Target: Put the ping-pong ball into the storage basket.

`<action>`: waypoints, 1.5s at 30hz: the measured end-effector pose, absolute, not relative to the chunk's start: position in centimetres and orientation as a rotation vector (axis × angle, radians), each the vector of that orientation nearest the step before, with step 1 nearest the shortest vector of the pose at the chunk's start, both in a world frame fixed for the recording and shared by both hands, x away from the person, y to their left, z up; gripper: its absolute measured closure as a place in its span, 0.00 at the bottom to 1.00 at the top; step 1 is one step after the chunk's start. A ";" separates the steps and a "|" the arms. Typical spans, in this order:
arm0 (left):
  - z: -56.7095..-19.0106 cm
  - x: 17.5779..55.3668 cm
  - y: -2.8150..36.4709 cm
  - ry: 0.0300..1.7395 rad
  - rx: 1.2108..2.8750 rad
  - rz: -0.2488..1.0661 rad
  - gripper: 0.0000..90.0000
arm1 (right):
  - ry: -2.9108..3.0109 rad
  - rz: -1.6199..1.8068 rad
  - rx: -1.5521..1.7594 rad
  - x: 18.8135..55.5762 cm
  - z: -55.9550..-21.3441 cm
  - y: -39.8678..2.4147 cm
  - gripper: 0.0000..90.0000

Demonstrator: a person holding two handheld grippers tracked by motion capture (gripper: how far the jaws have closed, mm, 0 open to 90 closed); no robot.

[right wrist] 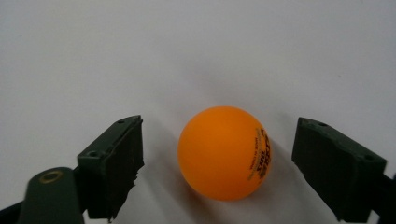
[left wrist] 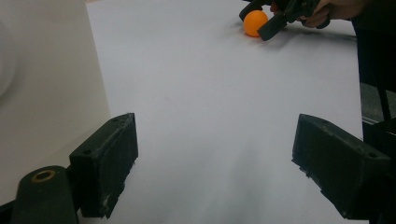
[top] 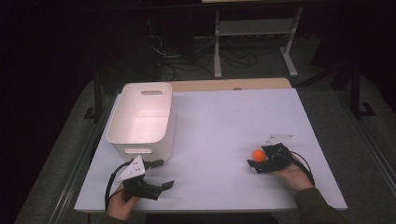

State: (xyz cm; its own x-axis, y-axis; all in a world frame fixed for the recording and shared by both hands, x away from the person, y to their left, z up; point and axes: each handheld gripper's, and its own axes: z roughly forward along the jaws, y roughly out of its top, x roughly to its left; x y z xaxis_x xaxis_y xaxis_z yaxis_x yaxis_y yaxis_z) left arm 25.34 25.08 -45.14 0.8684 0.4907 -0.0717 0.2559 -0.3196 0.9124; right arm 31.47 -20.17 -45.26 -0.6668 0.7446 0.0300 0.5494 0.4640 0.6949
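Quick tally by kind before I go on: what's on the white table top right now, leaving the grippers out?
Small orange plastic ball with dark print: 1
White rectangular plastic bin with handle slots: 1
Total: 2 things on the white table top

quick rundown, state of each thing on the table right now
orange ball: resting on the table, between the right gripper's jaws, untouched
right gripper: open, jaws either side of the ball
left gripper: open, nothing between its jaws
white bin: upright, looks empty
table: white top
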 end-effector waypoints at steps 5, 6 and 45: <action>-45.1 25.3 25.1 0.552 1.917 0.261 0.16 | 2.444 1.010 1.111 31.5 -45.2 -20.2 0.23; -45.1 25.3 25.1 0.552 1.917 0.261 0.16 | 2.445 1.013 1.114 31.5 -45.2 -20.2 0.24; -45.1 25.3 25.1 0.552 1.917 0.263 0.16 | 2.461 1.010 1.090 31.5 -45.1 -20.3 0.53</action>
